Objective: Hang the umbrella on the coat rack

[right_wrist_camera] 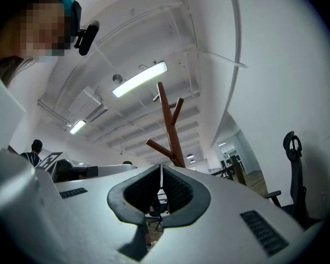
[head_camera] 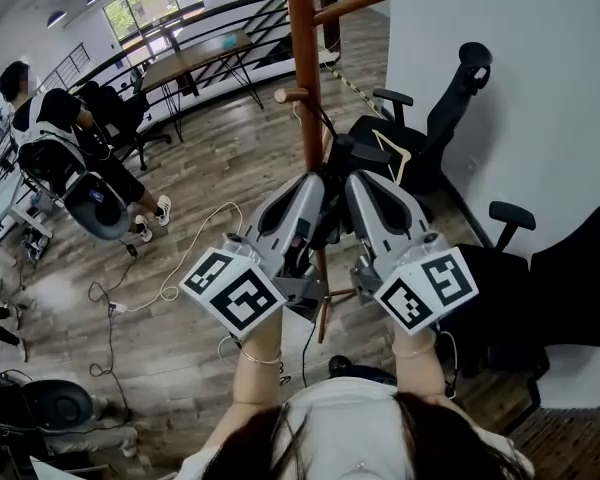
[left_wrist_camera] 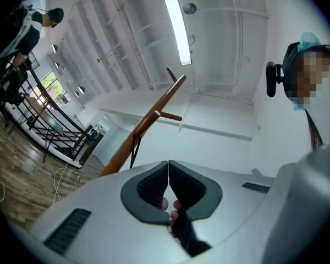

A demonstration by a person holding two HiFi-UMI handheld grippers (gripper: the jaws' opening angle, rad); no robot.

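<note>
The wooden coat rack [head_camera: 305,68] stands straight ahead, its pole and pegs also in the left gripper view [left_wrist_camera: 148,122] and the right gripper view [right_wrist_camera: 169,125]. A black folded umbrella [head_camera: 341,155] hangs close against the pole, its thin strap [left_wrist_camera: 133,147] running up to a short peg [head_camera: 290,95]. My left gripper [head_camera: 315,183] [left_wrist_camera: 168,166] is shut just left of the pole; a dark piece shows under its tips, and I cannot tell whether it is gripped. Right of the pole, my right gripper [head_camera: 356,180] [right_wrist_camera: 161,169] is shut with nothing seen between its jaws.
A white clothes hanger [head_camera: 395,153] hangs on the rack's right side. Black office chairs [head_camera: 440,118] [head_camera: 570,278] stand along the white wall [head_camera: 540,68]. A seated person [head_camera: 50,118] is at far left. Cables [head_camera: 180,268] lie on the wooden floor.
</note>
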